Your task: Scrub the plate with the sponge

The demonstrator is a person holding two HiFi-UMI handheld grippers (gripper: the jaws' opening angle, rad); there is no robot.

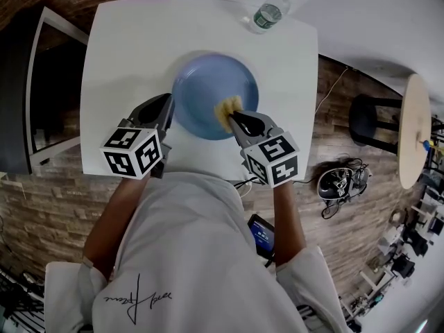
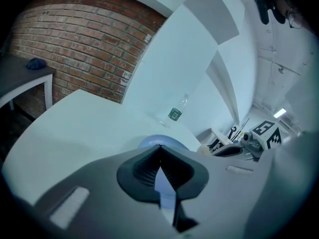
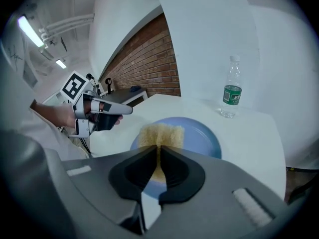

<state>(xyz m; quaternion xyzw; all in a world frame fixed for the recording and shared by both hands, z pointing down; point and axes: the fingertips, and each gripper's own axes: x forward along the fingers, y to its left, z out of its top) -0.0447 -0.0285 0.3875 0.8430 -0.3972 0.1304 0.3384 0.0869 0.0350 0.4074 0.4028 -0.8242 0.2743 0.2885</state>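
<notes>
While left gripper (image 1: 169,105) nips plate (image 1: 208,82), right gripper (image 1: 233,116) (clamped) holds sponge (image 1: 227,106).

The right gripper (image 3: 158,147) is reaching forward from the bottom edge, its two dark grey jaws pinching a yellow porous sponge (image 3: 162,135); the sponge is pressing onto the near part of a round blue plate (image 3: 202,136); the plate is lying on a white table (image 3: 249,143); a clear plastic bottle with a green label (image 3: 231,88) is standing upright beyond it, at right; at left, a hand (image 3: 55,114) is holding the left gripper (image 3: 124,108) near the plate's rim; a red brick wall (image 3: 149,63) is running behind.
</notes>
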